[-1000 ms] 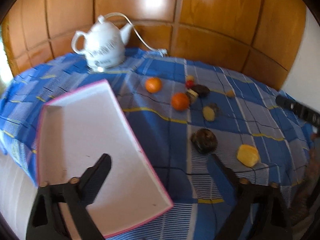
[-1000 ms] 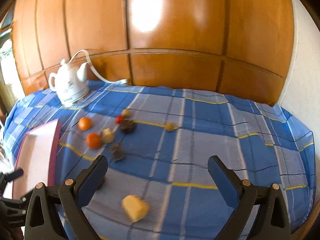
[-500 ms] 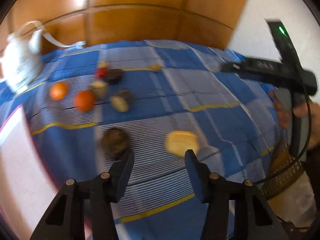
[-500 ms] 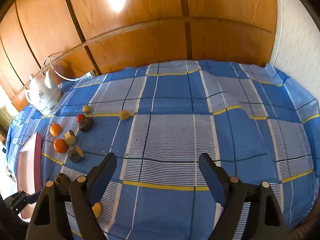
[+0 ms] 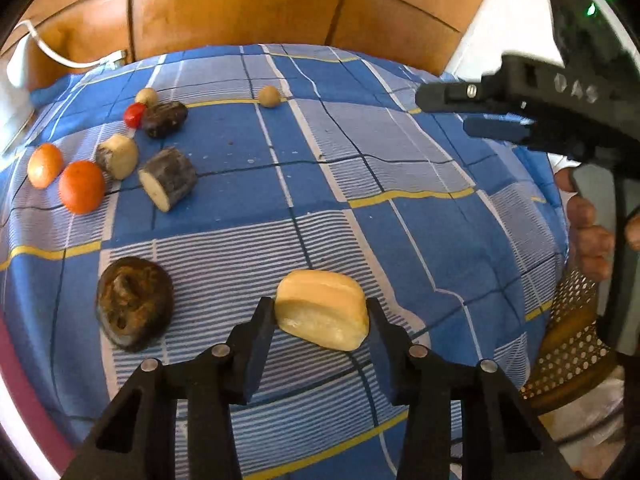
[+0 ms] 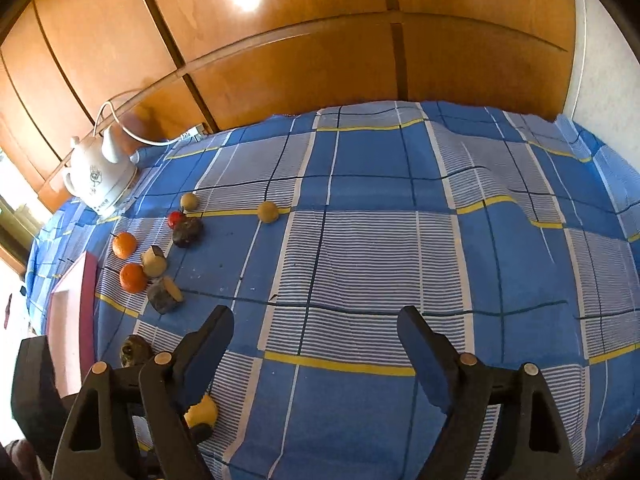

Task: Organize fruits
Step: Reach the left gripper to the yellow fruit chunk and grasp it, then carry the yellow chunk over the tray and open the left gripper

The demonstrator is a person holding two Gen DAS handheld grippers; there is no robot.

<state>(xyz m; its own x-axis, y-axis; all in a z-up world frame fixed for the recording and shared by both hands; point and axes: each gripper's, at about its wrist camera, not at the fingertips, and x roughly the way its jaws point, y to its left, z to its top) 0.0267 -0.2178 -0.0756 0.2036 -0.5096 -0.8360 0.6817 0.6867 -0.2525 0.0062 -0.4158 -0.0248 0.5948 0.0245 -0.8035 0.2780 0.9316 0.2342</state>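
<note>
Glare and the fisheye rim cut off the white kettle (image 6: 100, 178) and pink tray (image 6: 74, 320) at the left wrist view's left edge. The left gripper (image 5: 320, 318) is closing, its jaws narrow, pads against both sides of the pale yellow fruit chunk (image 5: 322, 308) on the blue checked tablecloth (image 5: 400, 240). The chunk is smooth and blocky. The right gripper (image 6: 316, 344) is closing too, though still wide, nothing between its jaws.

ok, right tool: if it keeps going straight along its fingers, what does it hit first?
Probably bare blue checked tablecloth: nothing lies between the right tool's closing jaws. The small round tan fruit sits further off and to the left; depth is unclear.
</note>
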